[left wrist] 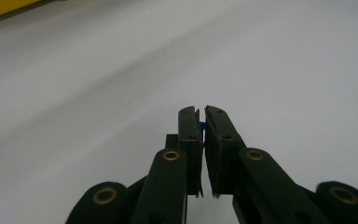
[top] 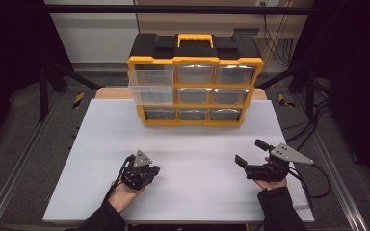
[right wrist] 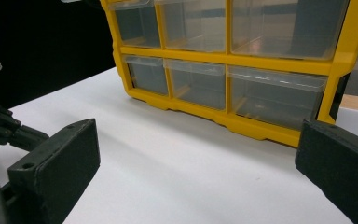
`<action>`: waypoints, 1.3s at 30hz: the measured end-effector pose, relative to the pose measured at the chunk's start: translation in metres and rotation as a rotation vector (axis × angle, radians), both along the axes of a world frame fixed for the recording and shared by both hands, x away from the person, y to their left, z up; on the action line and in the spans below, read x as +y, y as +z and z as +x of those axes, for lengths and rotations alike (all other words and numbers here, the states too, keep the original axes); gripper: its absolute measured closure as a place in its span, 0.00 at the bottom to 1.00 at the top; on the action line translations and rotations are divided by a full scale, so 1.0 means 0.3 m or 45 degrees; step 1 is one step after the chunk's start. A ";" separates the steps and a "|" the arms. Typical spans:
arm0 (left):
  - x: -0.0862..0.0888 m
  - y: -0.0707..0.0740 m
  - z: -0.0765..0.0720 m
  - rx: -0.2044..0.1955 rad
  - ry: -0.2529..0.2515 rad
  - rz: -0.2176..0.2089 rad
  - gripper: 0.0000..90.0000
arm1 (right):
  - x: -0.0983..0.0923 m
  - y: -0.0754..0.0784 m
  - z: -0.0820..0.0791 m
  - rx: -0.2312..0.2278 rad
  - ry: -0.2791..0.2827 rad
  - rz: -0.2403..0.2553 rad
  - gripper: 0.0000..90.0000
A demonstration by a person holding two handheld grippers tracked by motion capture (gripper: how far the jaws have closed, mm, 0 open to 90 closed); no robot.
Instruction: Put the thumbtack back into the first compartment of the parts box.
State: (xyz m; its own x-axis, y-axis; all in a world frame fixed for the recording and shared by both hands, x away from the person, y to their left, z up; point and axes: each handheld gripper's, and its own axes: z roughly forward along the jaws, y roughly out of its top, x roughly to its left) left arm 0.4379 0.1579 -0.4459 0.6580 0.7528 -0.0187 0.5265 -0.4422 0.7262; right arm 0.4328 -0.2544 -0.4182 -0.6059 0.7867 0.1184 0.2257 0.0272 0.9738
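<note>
Jaws of left gripper (left wrist: 201, 122) pinch one small blue piece (left wrist: 202, 125); right gripper (top: 251, 155) spread, level — nine drawers in organizer (top: 195, 86) at 12 o'clock, one drawer (top: 150, 85) pulled out.

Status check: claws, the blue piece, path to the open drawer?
Left claw shut on small blue piece. Right claw open, empty. Top-left drawer pulled out; nothing between.

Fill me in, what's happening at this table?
A person holds a hand-held gripper in each hand over a white table. The left hand-held gripper is shut on a small blue thing. The right hand-held gripper is open, facing a yellow drawer cabinet whose top-left drawer is pulled out.
</note>
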 end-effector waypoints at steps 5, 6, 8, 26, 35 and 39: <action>0.015 0.019 0.004 -0.005 -0.004 0.000 0.94 | -0.001 -0.001 0.001 -0.006 0.003 -0.006 0.00; 0.018 0.023 0.004 -0.012 -0.005 -0.001 0.94 | 0.000 -0.001 0.001 -0.004 0.001 -0.003 0.00; 0.023 0.032 0.005 -0.015 -0.004 -0.011 0.94 | 0.003 -0.001 0.000 0.006 -0.008 0.005 0.00; 0.090 0.128 0.023 -0.083 0.010 -0.035 0.94 | 0.004 -0.004 0.002 0.015 0.000 -0.009 0.00; 0.090 0.164 0.029 -0.104 -0.011 -0.037 0.94 | 0.006 -0.006 0.003 0.013 -0.013 -0.014 0.00; 0.086 0.190 0.031 -0.122 -0.023 -0.028 0.94 | 0.004 -0.005 0.002 0.012 -0.009 -0.008 0.00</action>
State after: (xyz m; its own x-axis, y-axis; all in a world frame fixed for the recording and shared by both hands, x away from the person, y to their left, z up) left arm 0.4471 0.1838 -0.3888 0.6712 0.7407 0.0283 0.4463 -0.4342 0.7825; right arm 0.4333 -0.2530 -0.4197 -0.5990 0.7919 0.1189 0.2351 0.0319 0.9714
